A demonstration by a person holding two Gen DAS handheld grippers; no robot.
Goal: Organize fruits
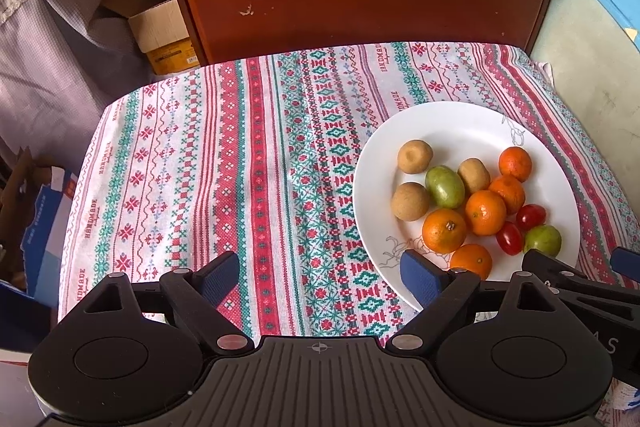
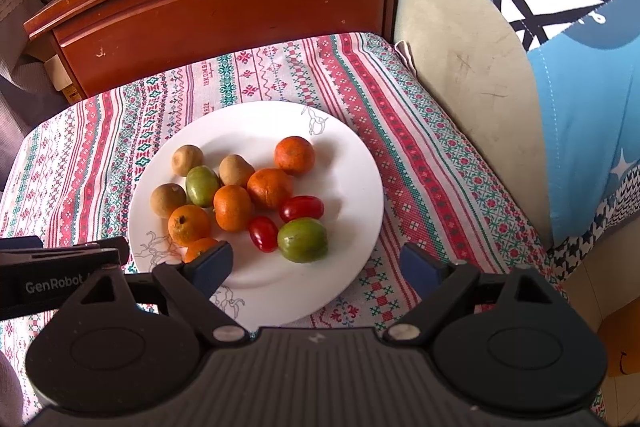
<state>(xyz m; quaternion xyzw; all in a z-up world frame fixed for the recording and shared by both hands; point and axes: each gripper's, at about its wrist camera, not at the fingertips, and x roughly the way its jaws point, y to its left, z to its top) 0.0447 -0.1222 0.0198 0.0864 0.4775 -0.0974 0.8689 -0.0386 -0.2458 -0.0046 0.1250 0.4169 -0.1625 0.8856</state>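
Hovering low over the cloth-covered bench (image 1: 224, 155), both claws are spread wide and gripping nothing. The left claw (image 1: 320, 279) is facing bare cloth, with the white plate (image 2: 344, 155) lying ahead to its right; the right claw (image 2: 316, 269) is sitting over the plate's near rim, probably for easy reach. All the fruit is resting on that plate: oranges (image 2: 269, 187), brown fruits (image 2: 236, 169), green fruits (image 2: 302, 240) and red tomatoes (image 2: 301, 208), mixed together and mostly touching.
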